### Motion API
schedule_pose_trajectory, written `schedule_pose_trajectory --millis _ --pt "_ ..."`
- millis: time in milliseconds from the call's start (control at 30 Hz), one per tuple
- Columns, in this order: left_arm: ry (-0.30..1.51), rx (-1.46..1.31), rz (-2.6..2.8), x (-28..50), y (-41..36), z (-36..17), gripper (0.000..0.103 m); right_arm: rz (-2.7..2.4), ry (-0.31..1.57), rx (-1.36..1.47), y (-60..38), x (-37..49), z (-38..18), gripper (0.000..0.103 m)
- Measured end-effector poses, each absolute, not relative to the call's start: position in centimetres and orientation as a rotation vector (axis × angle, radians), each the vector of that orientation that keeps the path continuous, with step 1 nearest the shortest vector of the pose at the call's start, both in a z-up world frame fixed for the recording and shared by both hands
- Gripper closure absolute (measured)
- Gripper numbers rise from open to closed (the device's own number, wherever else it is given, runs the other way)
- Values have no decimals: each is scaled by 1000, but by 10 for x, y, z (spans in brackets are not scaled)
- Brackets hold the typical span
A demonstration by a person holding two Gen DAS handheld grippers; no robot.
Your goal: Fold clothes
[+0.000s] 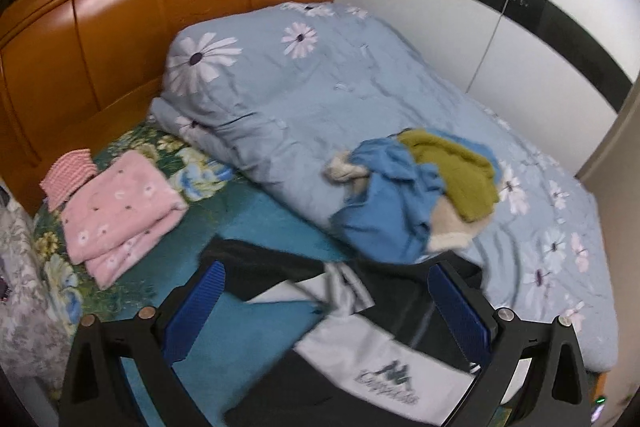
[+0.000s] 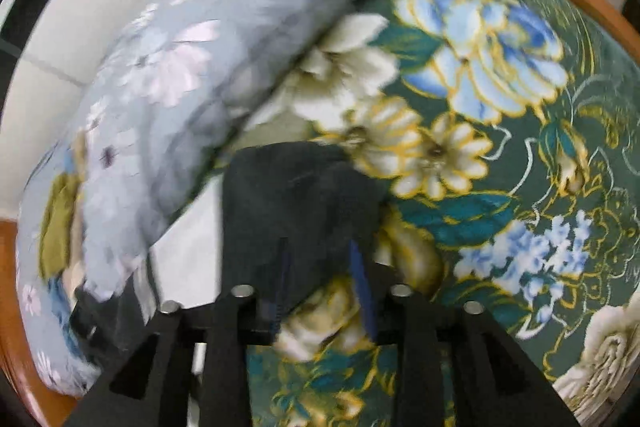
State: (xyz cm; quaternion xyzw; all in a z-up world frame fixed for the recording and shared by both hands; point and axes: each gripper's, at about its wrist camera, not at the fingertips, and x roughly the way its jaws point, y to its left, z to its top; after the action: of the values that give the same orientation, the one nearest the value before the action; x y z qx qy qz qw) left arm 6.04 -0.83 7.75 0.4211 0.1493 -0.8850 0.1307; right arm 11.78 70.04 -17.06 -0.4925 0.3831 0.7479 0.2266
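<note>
A black and white sports garment (image 1: 360,355) with a grey logo lies spread on the bed in front of my left gripper (image 1: 326,291). The left gripper is open, its blue pads (image 1: 192,311) wide apart, hovering over the garment with nothing between them. In the right wrist view my right gripper (image 2: 320,259) is shut on a black part of the same garment (image 2: 296,195), which drapes over the fingers above the green floral sheet (image 2: 500,155).
A pale blue flowered duvet (image 1: 304,99) is heaped on the bed, with a pile of blue, olive and cream clothes (image 1: 416,195) on it. Folded pink clothes (image 1: 120,215) lie at the left. An orange wooden headboard (image 1: 120,27) and a white wardrobe (image 1: 460,39) stand behind.
</note>
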Motion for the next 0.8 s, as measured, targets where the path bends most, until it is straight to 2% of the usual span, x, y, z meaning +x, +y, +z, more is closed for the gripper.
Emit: schedule_pose_trajectory --millis 200,467,633,800 --pt "637 1278 -2454 85 -76 30 0 2221 982 -1517 608 109 -138 58" --pt "785 1484 -2202 78 -169 -69 0 2291 964 -1655 460 124 -101 58" --pt "878 1609 -2055 54 -222 -136 0 2329 786 -1802 377 124 -84 58" --pt "916 1645 -1981 26 -256 -171 0 2313 653 -1884 321 123 -73 58"
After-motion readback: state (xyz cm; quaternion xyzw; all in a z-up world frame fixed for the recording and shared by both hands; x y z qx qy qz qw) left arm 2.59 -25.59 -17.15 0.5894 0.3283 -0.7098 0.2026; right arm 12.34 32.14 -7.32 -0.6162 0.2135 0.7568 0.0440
